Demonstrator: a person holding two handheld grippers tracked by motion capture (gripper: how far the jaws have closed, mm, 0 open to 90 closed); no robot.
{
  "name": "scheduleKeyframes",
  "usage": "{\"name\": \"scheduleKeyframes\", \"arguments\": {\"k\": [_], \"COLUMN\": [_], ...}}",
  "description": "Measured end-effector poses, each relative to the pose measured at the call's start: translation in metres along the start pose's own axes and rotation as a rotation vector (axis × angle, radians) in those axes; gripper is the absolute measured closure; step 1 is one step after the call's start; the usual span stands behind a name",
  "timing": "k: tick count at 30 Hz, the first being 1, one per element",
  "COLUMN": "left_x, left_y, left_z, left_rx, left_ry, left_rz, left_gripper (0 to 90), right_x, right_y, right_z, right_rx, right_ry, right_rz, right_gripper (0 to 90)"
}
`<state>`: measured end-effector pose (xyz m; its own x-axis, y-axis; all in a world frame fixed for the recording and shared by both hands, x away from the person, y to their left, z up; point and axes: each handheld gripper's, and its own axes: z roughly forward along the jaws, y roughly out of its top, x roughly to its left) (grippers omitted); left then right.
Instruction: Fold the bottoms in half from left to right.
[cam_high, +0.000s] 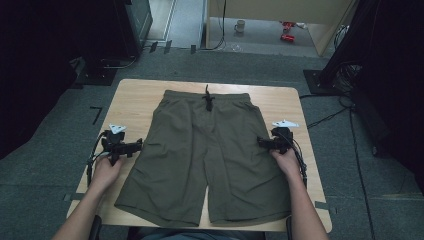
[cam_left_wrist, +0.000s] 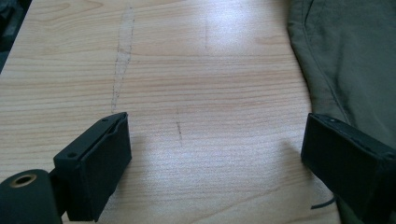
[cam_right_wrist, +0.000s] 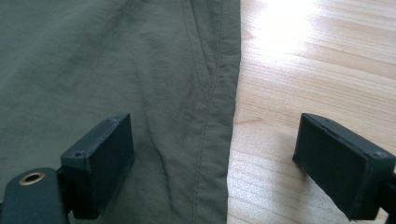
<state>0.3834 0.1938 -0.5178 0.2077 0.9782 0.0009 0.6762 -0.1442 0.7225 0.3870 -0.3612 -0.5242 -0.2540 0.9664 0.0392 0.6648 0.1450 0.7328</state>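
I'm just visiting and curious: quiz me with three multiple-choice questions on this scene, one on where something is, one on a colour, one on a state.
1. Where do the shorts lie?
A. flat on the table
B. on the floor
C. over a chair

2. What colour are the shorts?
A. red
B. olive green
C. white

3. How is the right gripper?
A. shut on the shorts
B. open over the shorts' side edge
C. shut on a mug

Answers:
1 A, they are spread out on the wooden top.
2 B, the cloth is olive.
3 B, its jaws stand wide apart astride the seam.

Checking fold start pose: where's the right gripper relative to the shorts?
In the high view the right gripper sits at the right side seam of the shorts, jaws open. Its own view shows the seam between them, above the table.
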Motion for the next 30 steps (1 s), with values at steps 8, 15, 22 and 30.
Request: {"name": "scheduleKeyframes", "arguments": {"k": [8, 15, 22, 30], "left_x": [0.0000, 0.0000, -0.0001, 0.0009], "left_y": [0.0000, 0.0000, -0.0004, -0.0014], "left_z": [0.0000, 0.0000, -0.0005, -0.0016], "left_rx": [0.000, 0.000, 0.001, 0.001], "left_ry": [0.000, 0.000, -0.011, -0.023], "left_rz": [0.000, 0.000, 0.009, 0.023], "left_gripper": [8.3, 8.3, 8.4, 8.4], "right_x": [0.0010, 0.0014, 0.0017, 0.0019], "right_y": [-0.0005, -0.0006, -0.0007, -0.0008], "right_z": [-0.0006, -0.0007, -0.0007, -0.0008], "right_rx": [0.001, 0.001, 0.001, 0.001], "right_ry": [-0.009, -0.012, -0.016, -0.017], "right_rz": [0.007, 0.009, 0.013, 0.014], "right_gripper": [11.4, 11.4, 11.1, 11.1]}}
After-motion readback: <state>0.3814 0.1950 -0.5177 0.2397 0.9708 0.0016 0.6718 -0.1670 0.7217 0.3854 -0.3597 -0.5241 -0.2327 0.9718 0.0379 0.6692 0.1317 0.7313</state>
